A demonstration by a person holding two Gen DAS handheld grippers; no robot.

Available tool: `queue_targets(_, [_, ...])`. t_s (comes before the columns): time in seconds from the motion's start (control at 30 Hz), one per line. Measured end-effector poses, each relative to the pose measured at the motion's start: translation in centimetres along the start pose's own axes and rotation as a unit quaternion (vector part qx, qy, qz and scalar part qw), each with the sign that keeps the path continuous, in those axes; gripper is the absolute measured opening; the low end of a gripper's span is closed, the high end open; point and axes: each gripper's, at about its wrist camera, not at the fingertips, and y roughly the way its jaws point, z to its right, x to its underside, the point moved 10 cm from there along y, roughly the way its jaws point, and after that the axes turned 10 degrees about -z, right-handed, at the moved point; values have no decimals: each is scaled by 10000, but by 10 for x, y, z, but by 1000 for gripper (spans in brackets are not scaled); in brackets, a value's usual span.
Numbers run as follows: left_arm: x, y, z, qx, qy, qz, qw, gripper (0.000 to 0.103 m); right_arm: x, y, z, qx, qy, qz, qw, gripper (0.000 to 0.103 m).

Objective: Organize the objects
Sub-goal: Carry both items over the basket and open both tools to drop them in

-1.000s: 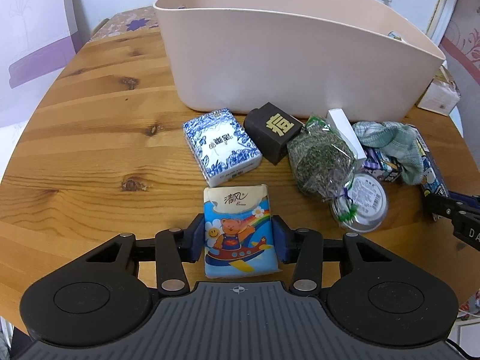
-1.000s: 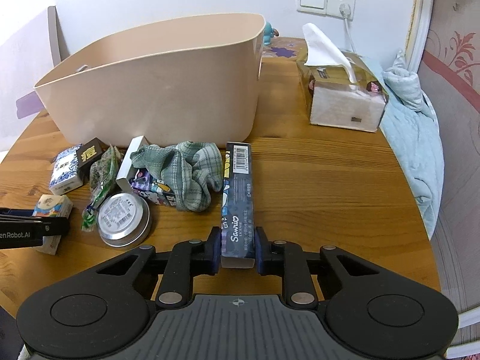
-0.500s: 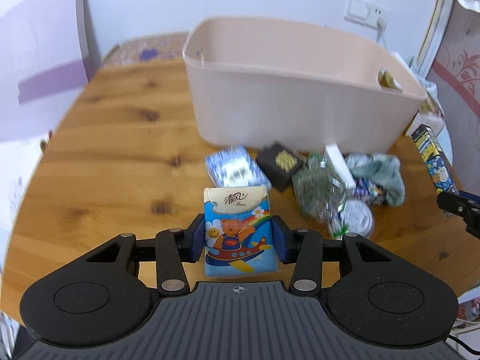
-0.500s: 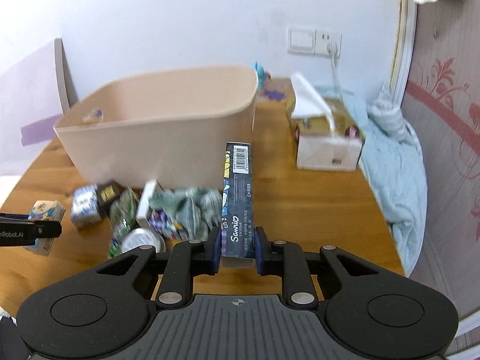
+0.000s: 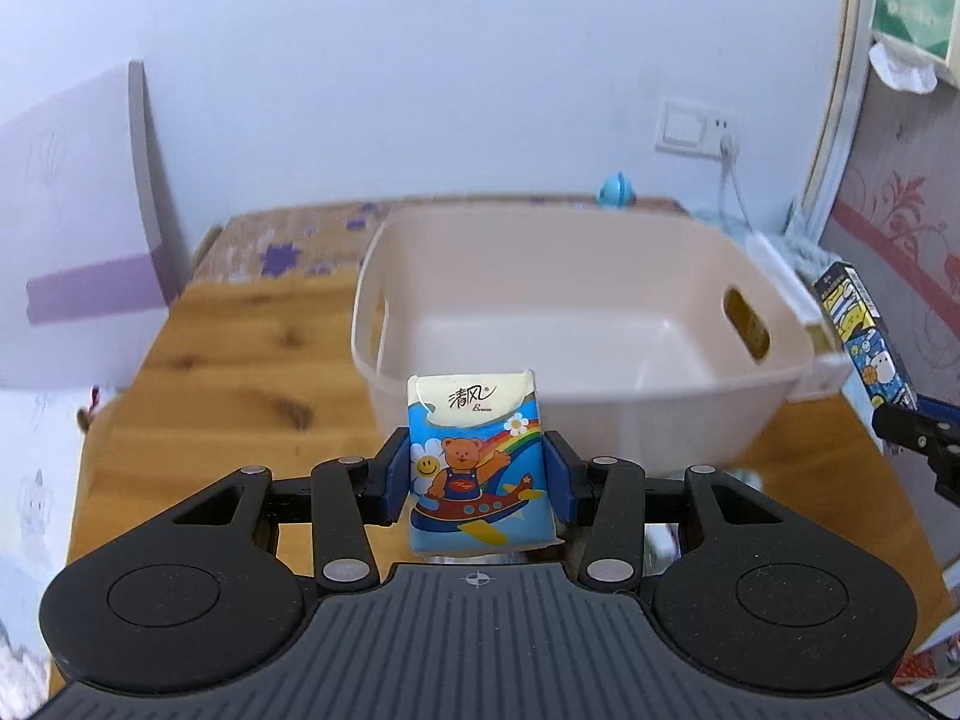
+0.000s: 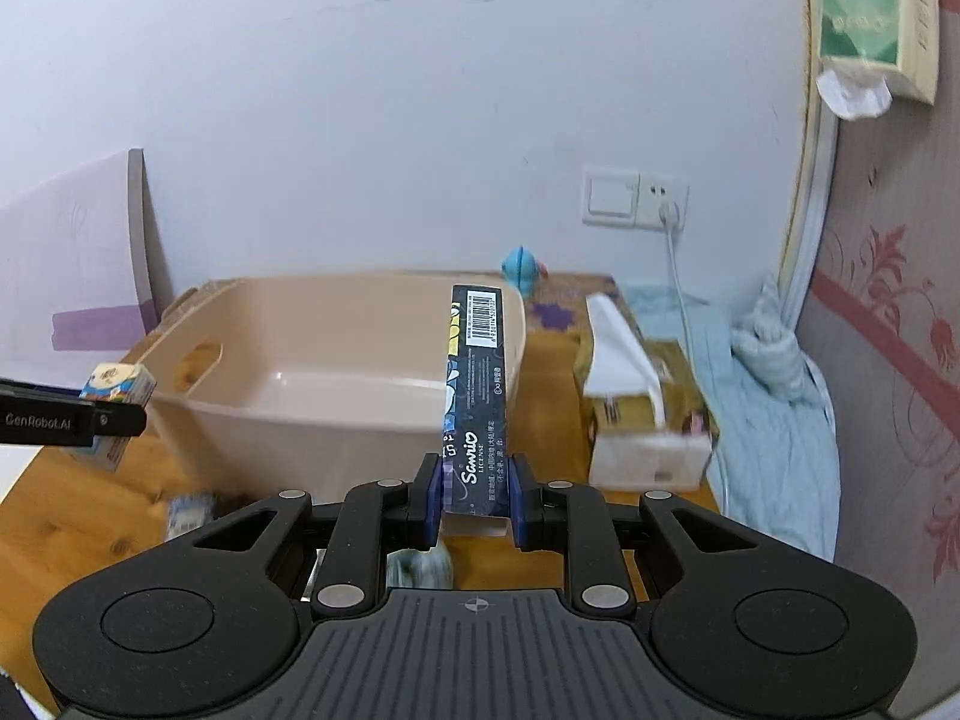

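Left claw (image 5: 477, 480) clamps bear-print tissue pack (image 5: 477, 462) | right claw (image 6: 471, 498) clamps dark carton (image 6: 477, 396)

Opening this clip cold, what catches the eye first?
The big beige bin sits mid-table, apparently with nothing in it. The left tool holds a cartoon-bear tissue pack raised before it, while the right tool grips a long dark box upright beside it.

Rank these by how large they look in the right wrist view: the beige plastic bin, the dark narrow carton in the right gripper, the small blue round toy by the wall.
1. Beige plastic bin.
2. Dark narrow carton, although it sits nearest the camera, which inflates it.
3. Small blue round toy, smallest but also farthest, so its true size is unsure.
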Motion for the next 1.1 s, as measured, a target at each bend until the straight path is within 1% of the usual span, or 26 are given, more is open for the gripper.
queue_targets(0.1, [-22, 3, 0, -80, 58, 134, 9999, 46, -15, 8, -2, -1, -52, 41, 10000, 21])
queue_targets(0.2, [-41, 8, 3, -46, 114, 184, 9998, 46, -28, 17, -6, -18, -107, 100, 9999, 21])
queue_targets(0.33, [-65, 14, 7, -156, 302, 330, 9989, 46, -44, 32, -12, -31, -166, 130, 9998, 21])
queue_targets(0.43, [-75, 26, 11, -174, 362, 289, 9988, 46, -53, 45, -18, -67, -203, 115, 9997, 21])
queue_targets(0.53, [-79, 47, 17, -193, 441, 112, 9988, 46, -61, 58, -24, -101, -246, 106, 9996, 21])
queue_targets(0.7, [-77, 87, 26, -170, 499, -315, 9981, 46, -66, 78, -33, -163, -346, -15, 9993, 21])
queue_targets(0.8, [-77, 106, 28, -363, 480, -305, 9977, 46, -65, 93, -37, -215, -394, -195, 9988, 21])
queue_targets(0.83, [-76, 112, 29, -376, 500, -365, 9974, 46, -64, 98, -38, -217, -416, -259, 9986, 21])
queue_targets(0.93, [-69, 129, 32, -258, 506, -682, 9960, 46, -56, 112, -41, -225, -458, -468, 9976, 21])
queue_targets(1.03, [-60, 143, 36, -156, 596, -982, 9933, 47, -50, 121, -43, -294, -427, -655, 9965, 21])
queue_targets(1.1, [-54, 149, 38, -99, 665, -1143, 9912, 47, -49, 126, -42, -258, -469, -741, 9958, 21])
